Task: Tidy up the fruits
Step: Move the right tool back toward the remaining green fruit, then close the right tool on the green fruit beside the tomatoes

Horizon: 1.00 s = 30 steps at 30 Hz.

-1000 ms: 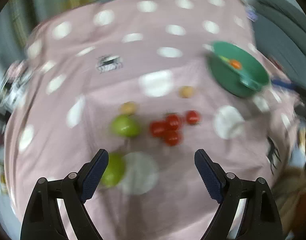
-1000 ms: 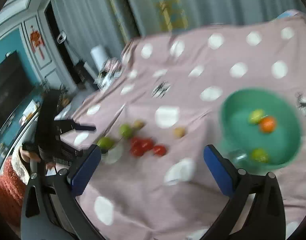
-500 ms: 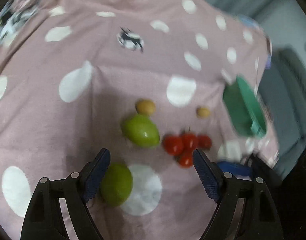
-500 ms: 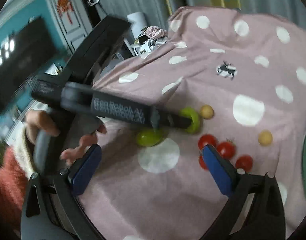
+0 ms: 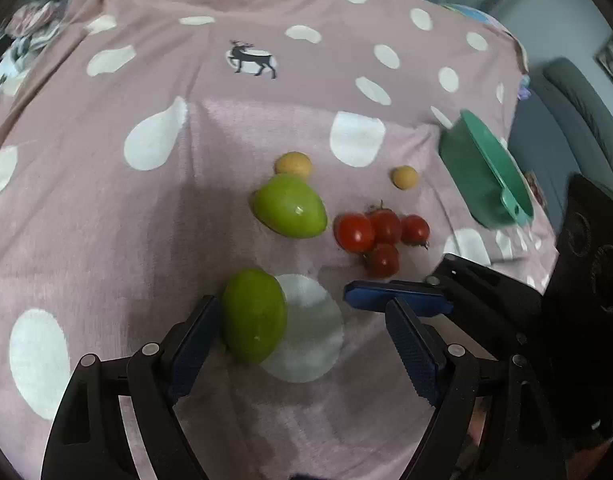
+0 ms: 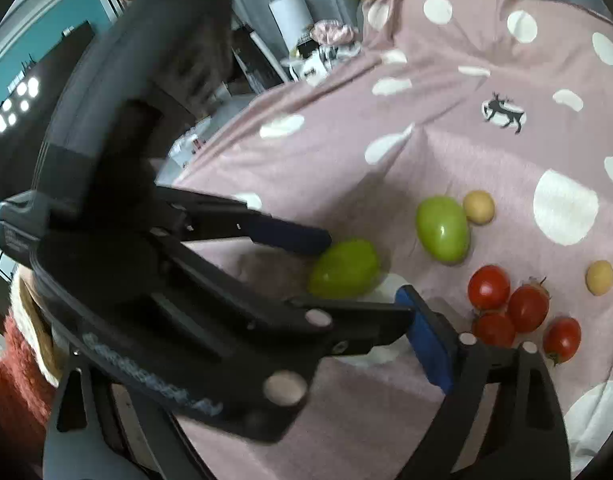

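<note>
On the pink dotted cloth lie two green fruits, several red cherry tomatoes (image 5: 380, 234) and two small tan fruits (image 5: 404, 177). My left gripper (image 5: 304, 340) is open, low over the cloth, with the near green fruit (image 5: 253, 315) just inside its left finger. The far green fruit (image 5: 289, 212) lies beyond. The green bowl (image 5: 486, 172) stands tilted at the right. In the right wrist view the left gripper (image 6: 358, 276) straddles the near green fruit (image 6: 344, 268). My right gripper shows one blue pad (image 6: 430, 344); its left finger is hidden behind the left gripper.
The cloth (image 5: 186, 200) falls away at the left and right edges. A grey sofa (image 5: 578, 112) stands behind the bowl. A white roll (image 6: 290, 16) and clutter lie at the far left of the cloth. The person's red sleeve (image 6: 10, 380) is at lower left.
My left gripper has dropped toward the cloth and closed in on the near green fruit. My right gripper has swung left from the bowl toward the tomatoes, behind the left gripper.
</note>
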Motion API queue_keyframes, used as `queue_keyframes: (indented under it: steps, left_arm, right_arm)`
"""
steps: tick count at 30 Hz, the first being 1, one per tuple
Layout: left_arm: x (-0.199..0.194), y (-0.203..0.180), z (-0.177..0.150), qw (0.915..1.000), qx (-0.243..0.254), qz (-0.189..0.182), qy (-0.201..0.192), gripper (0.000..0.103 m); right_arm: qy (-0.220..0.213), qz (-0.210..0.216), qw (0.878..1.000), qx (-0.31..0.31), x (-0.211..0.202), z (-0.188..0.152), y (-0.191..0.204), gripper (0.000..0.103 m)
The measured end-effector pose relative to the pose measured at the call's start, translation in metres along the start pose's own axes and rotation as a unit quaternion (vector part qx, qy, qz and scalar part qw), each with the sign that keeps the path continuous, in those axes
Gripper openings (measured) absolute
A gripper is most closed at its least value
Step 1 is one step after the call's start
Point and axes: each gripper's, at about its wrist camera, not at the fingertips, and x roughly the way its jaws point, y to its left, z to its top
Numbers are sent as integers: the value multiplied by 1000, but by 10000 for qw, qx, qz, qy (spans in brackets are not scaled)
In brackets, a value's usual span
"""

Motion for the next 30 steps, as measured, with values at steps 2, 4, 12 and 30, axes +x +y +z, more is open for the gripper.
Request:
queue_keyframes:
  steps: [2,4,12,30]
  left_arm:
    - [-2,3,0,9999,13,-145,8,84]
    - [-3,8,1,9994,-71,-333,-2,84]
    - [-6,6,-4,9989,188,-409,-86,84]
    - [9,-27,-33,9835,1605,760,-346,84]
  right_arm:
    - [47,239,9997,39,-6,1,-7,88]
    - [-95,469,9986,218,-23,-1,-14,90]
    - [-1035,1324,9725,1614,-102,-17,-80,103]
    - [651,585,9880,1273,26,7,-48,83]
